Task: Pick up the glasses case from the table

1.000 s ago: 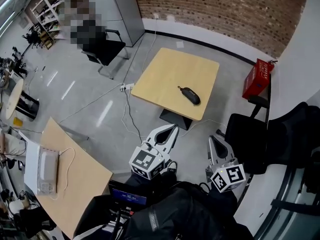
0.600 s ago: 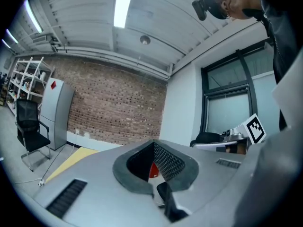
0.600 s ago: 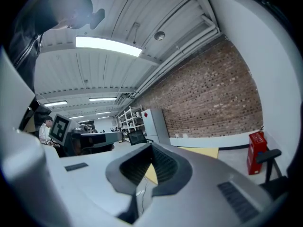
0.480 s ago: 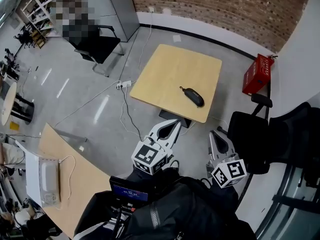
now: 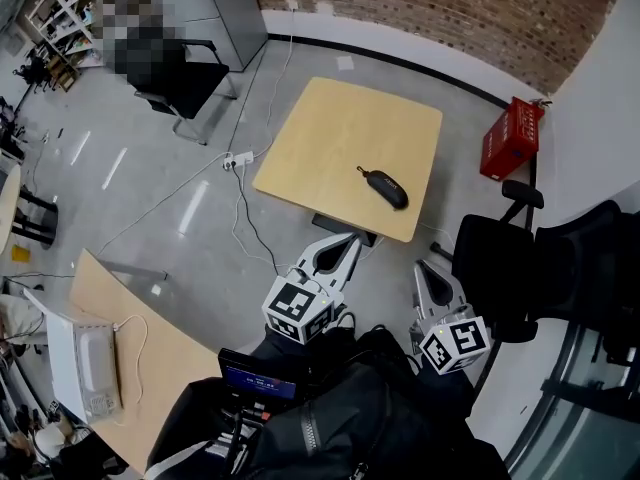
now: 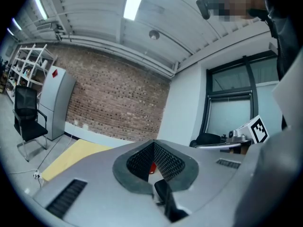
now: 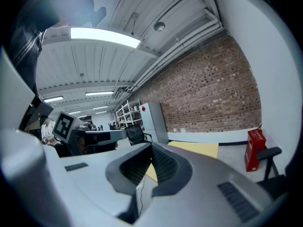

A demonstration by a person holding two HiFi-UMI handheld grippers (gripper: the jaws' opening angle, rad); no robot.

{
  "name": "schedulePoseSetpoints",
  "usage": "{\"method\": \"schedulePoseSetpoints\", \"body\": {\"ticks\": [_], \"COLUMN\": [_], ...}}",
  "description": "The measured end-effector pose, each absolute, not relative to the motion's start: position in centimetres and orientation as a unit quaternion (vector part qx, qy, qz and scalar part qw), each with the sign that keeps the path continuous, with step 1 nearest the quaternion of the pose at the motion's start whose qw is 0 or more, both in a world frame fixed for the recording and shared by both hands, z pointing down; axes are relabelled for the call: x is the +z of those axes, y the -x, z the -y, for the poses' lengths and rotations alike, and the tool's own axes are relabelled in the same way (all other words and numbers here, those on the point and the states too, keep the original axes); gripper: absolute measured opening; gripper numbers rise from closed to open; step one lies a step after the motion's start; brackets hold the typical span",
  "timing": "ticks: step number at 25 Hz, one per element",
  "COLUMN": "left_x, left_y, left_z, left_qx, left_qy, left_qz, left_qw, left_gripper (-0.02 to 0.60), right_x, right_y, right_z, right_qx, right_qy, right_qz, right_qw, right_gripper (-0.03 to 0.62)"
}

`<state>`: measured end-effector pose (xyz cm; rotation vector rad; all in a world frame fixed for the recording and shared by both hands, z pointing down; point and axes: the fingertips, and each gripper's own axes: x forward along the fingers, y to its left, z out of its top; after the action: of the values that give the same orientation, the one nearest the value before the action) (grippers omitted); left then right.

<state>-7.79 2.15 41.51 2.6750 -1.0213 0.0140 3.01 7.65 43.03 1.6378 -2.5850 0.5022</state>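
Glasses case (image 5: pixel 385 188): dark, near black, a long rounded pod with a thin tail or strap at its far-left end. It lay flat and on a slant on the square pale-wood table (image 5: pixel 330 128), towards that table's near right corner, in from the edges. Surface detail was too small to read.

Both tools sat well short of the table, over grey floor, pointing towards it, and neither touched the case.
- Left gripper (image 5: pixel 348 238): in its own view (image 6: pixel 154 143) the ribbed pads met at the tip, jaws together, nothing clamped.
- Right gripper (image 5: pixel 428 268): in its own view (image 7: pixel 151 146) the pads likewise met, jaws together, nothing clamped.

Counts:
- glasses cases: one
- grippers: two, each with one marker cube, the left cube (image 5: pixel 298 310) and the right cube (image 5: pixel 455 345)
- pale-wood tables: two, the square one holding the case and a second table (image 5: pixel 160 353) at lower left carrying a white device (image 5: pixel 98 370)
- red boxes: one (image 5: pixel 510 136), against the white wall at right
- black chairs: one (image 5: pixel 185 78) at upper left; more dark seating (image 5: pixel 500 268) at right, number unclear
- white power strips: one (image 5: pixel 238 158) on the floor, cable attached
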Motion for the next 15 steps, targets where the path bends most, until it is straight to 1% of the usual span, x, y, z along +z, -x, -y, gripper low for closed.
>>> {"method": "schedulePoseSetpoints", "body": {"ticks": [8,15], "left_x": [42.9,43.0], "left_y": [6.2,6.3], "left_z": [-0.5,3.9], "left_qx": [0.018,0.024], "left_qy": [-0.92,-0.906], "left_qz": [0.36,0.397], "left_qw": [0.153,0.148], "left_gripper": [0.0,0.0], "right_x": [44.7,45.1], "right_y": [-4.8,-5.2], "right_z": [-5.3,0.2], "right_qx": [0.186,0.183], "right_qy": [-0.521,-0.486], "right_qz": [0.833,0.854], "right_qw": [0.024,0.032], "right_gripper": [0.005,0.005]}}
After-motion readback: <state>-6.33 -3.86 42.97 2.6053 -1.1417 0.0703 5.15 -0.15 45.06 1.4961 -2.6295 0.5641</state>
